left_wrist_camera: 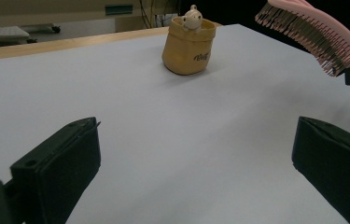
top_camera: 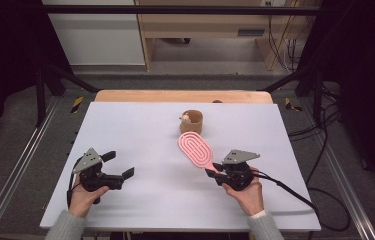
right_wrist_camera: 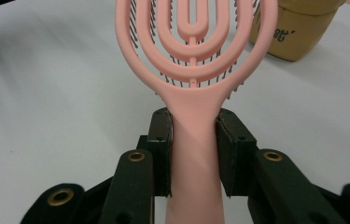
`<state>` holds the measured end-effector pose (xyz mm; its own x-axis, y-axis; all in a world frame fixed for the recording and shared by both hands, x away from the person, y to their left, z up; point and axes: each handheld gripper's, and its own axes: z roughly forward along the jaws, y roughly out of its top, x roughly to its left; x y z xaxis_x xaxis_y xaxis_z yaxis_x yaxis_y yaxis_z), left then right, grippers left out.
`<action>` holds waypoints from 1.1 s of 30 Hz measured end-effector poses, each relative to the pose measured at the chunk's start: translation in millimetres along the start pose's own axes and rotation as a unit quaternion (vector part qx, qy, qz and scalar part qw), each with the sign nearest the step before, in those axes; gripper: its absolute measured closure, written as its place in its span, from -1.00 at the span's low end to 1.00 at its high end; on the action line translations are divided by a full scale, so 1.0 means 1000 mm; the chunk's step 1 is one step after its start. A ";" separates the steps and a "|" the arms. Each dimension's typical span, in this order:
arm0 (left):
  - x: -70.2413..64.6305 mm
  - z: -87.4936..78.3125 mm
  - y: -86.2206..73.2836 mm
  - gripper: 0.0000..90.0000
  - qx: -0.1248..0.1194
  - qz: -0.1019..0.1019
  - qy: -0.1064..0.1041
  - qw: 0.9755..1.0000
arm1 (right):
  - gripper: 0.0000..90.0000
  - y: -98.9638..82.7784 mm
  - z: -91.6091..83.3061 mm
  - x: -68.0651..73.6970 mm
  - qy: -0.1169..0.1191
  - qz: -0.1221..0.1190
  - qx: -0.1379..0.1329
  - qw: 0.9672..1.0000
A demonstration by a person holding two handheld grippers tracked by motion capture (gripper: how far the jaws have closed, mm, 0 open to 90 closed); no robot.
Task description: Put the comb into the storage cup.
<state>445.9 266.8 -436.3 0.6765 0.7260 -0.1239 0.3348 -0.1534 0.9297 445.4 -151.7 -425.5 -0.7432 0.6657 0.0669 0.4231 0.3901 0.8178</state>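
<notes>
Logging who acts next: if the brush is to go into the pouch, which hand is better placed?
Right, probably. Its tongs are shut on the brush handle, brush head near the pouch. The left tongs are open, empty and farther off.

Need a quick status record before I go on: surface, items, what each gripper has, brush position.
surface: white table top
items: pink hairbrush; tan pouch with a small toy figure in it
left gripper: open, nothing between its jaws
right gripper: shut on the hairbrush handle
brush position: lifted off the table, bristles down, head pointing toward the pouch
pouch: upright, untouched
</notes>
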 end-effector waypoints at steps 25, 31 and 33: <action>-0.037 0.022 0.015 -0.98 0.005 -0.003 -0.034 0.999 | 0.54 0.001 -0.002 0.001 0.005 -0.004 -0.017 1.000; -0.038 0.024 0.021 -0.98 -0.004 -0.015 -0.041 0.999 | 0.54 0.001 -0.002 0.002 0.006 -0.005 -0.021 1.000; -0.039 0.025 0.024 -0.98 -0.007 -0.020 -0.045 0.999 | 0.54 0.001 -0.002 0.002 0.008 -0.004 -0.021 1.000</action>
<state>443.6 218.4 -418.0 0.7198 0.6675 -0.1904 0.3532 -0.1160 0.9283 443.5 -151.5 -423.4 -0.7546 0.6527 0.0681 0.3951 0.3690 0.8413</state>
